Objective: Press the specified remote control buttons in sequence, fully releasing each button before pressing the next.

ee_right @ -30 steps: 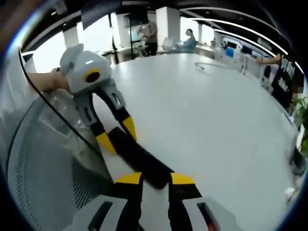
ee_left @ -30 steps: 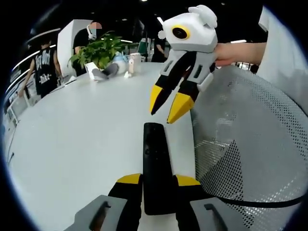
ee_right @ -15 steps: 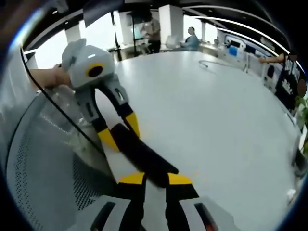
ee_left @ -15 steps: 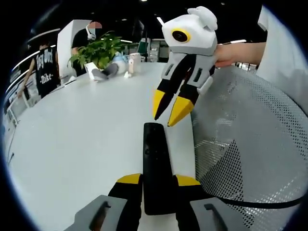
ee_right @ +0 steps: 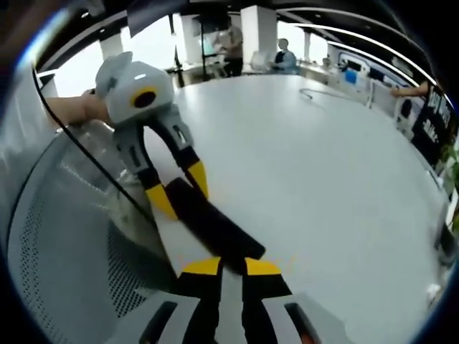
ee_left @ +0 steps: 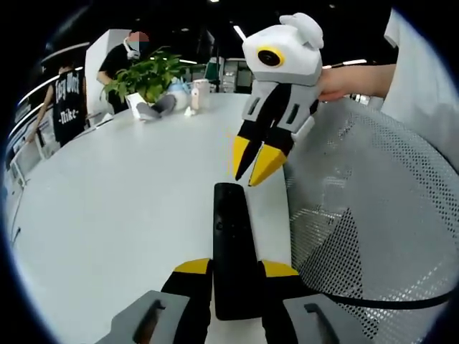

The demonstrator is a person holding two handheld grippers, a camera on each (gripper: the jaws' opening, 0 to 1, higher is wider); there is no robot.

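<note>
We see a slim black remote [ee_left: 233, 251] clamped by the left gripper [ee_left: 235, 268]; right gripper [ee_left: 257, 159] hovers above, tips nearly closed, empty

We see a matt black plastic remote [ee_left: 232, 251] on a smooth, faintly glossy white counter [ee_left: 122, 201]. Both the left gripper [ee_right: 177, 190] and right gripper [ee_left: 257, 160] look like glossy moulded plastic. Beside them, grey perforated mesh [ee_left: 373, 215] looks like chair fabric.
</note>
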